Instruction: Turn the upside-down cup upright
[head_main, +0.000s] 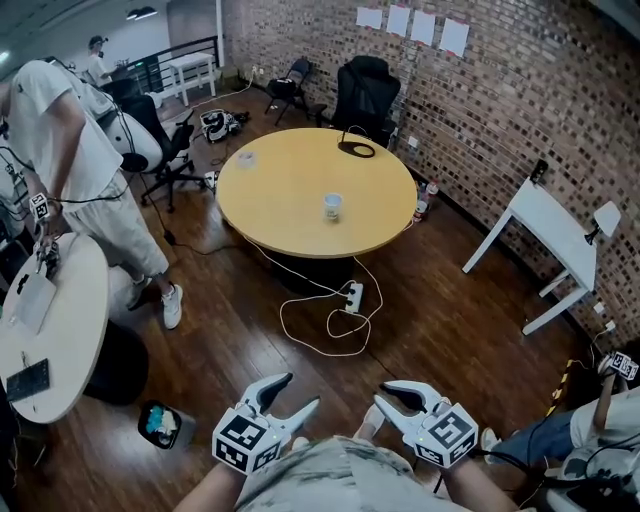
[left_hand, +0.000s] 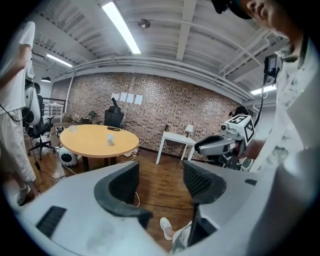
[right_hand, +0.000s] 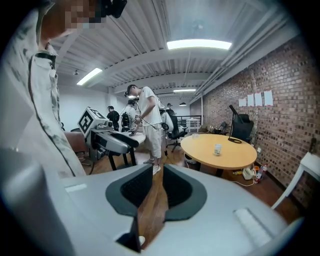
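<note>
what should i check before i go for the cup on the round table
1. Cup found: ok, alone near the middle of the round table.
2. Cup within reach: not ok, the table is across the floor from both grippers.
3. Left gripper empty, jaws apart: ok.
4. Right gripper empty: ok, jaws only narrowly apart.
5. Which way up the cup stands: cannot tell, too small.
6. Floor path: not ok, power strip and cable lie before the table.

A brick wall (head_main: 520, 100) fills the upper right; a dark wood floor (head_main: 440, 320) holds a round yellow table (head_main: 290, 180) at centre and a white desk (head_main: 545, 225) at right.
</note>
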